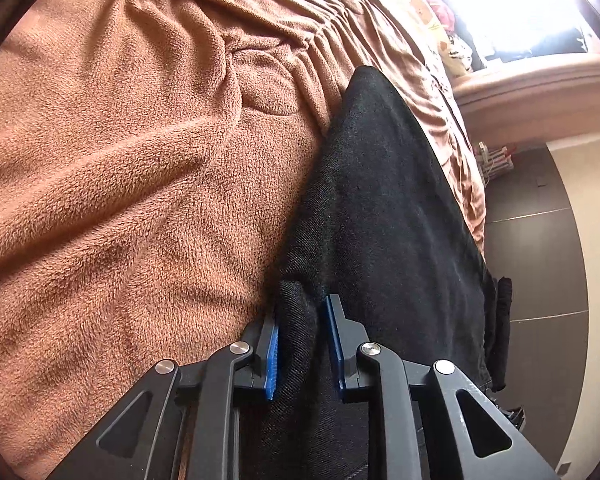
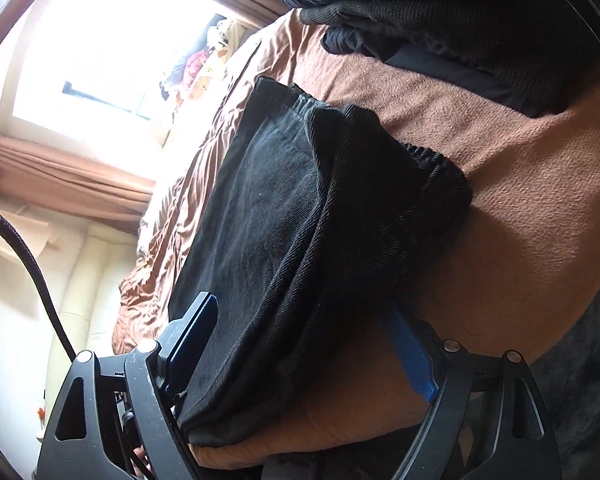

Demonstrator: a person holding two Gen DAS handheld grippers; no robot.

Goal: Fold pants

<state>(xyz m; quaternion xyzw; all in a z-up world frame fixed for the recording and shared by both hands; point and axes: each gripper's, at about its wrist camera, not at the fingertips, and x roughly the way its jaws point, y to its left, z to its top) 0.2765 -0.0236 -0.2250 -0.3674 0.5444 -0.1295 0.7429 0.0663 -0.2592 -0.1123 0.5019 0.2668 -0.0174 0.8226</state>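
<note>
In the left wrist view we see our left gripper at the bottom of the picture. Its two blue pads are close together, and a bunched-up fold of the black pants sits between them. The cloth fills the narrow gap and both pads touch it, so the gripper is pinching the pants. The pants stretch away from the gripper as a long dark strip. They lie on a fuzzy brown blanket that covers the bed. The blanket is wrinkled, with many small folds farther back. On the right side the pants hang a little over the bed's edge, above a dark floor. A very bright window glows at the top right.

In the right wrist view we see our right gripper with its fingers spread far apart. One blue pad is on the right, over the blanket. The other finger is on the left, beside the pants. The pants lie folded on the blanket, and their gathered waistband is at the far end. The pads do not squeeze the cloth. A pile of other dark clothes sits on the bed at the top. A black cable hangs at the left.
</note>
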